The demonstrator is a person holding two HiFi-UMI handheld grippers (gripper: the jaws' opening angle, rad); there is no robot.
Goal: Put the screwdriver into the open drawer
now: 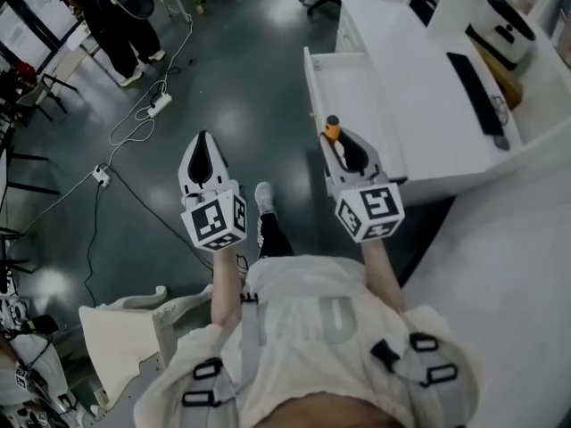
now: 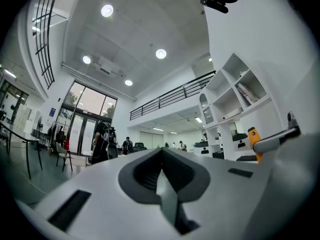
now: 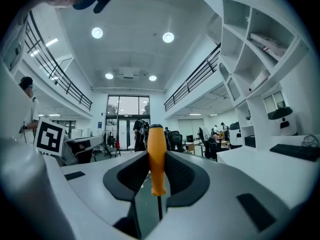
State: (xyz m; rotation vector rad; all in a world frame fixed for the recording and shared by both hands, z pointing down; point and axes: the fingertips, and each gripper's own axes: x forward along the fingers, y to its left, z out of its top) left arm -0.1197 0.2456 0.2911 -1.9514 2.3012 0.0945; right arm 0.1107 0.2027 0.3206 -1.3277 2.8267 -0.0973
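Note:
The screwdriver has an orange handle [image 1: 332, 131] and a thin metal shaft. It stands upright between the jaws of my right gripper [image 1: 337, 146], which is shut on it. In the right gripper view the handle [image 3: 156, 149] rises from the right gripper [image 3: 155, 170], with the shaft [image 3: 159, 207] running down below it. The open white drawer [image 1: 314, 86] juts out of the white desk, and the right gripper hovers at its near edge. My left gripper [image 1: 203, 143] is out over the dark floor to the left, shut and holding nothing [image 2: 161, 157]. The left gripper view also catches the orange handle [image 2: 254, 137] at its right.
A black keyboard [image 1: 476, 93] lies on the white desk [image 1: 419, 69], with shelving behind it. A white chair [image 1: 125, 328] stands at lower left. Cables and a power strip [image 1: 159, 105] cross the floor. A person [image 1: 120, 16] stands at the far left.

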